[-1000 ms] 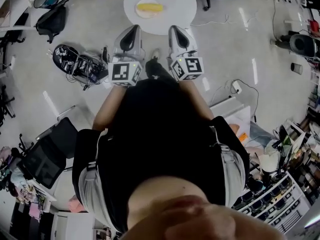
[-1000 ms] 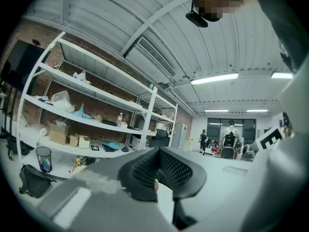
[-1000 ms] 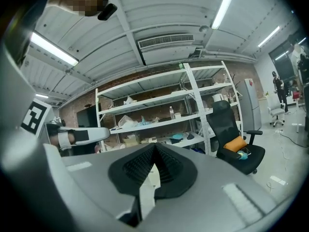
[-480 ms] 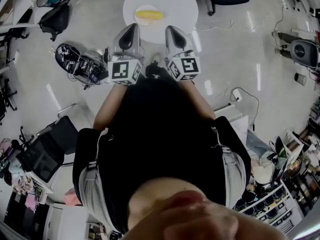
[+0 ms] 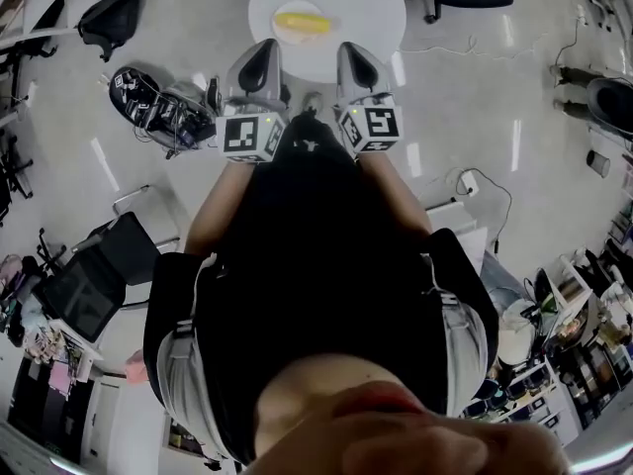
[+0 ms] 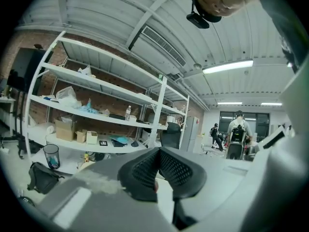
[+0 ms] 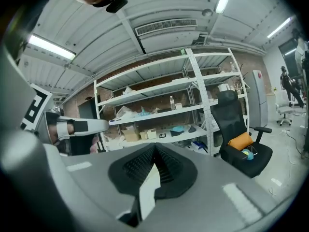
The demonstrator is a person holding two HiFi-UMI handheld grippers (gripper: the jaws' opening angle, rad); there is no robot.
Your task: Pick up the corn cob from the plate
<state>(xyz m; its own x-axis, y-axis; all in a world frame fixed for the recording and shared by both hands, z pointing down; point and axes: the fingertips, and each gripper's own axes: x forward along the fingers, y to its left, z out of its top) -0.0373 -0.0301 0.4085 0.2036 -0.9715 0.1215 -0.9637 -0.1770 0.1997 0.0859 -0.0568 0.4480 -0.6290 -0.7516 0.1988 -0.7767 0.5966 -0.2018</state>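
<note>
Yellow corn cob (image 5: 302,22) lies ahead on the far side, crosswise to the reach.

The grey left gripper (image 5: 264,49) points toward the table, its jaws pressed together with nothing between them. Beyond its tip and a little to the right, the cob rests on a pale round plate (image 5: 280,32) on the round white table (image 5: 371,8), long axis running left to right. The grey right gripper (image 5: 349,49), likewise closed and empty, looks slightly farther from it.

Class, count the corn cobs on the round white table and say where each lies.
1. The corn cob lies on the plate near the middle of the round white table. The left hand-held gripper and right hand-held gripper cover its near edge, so another could hide there.
</note>
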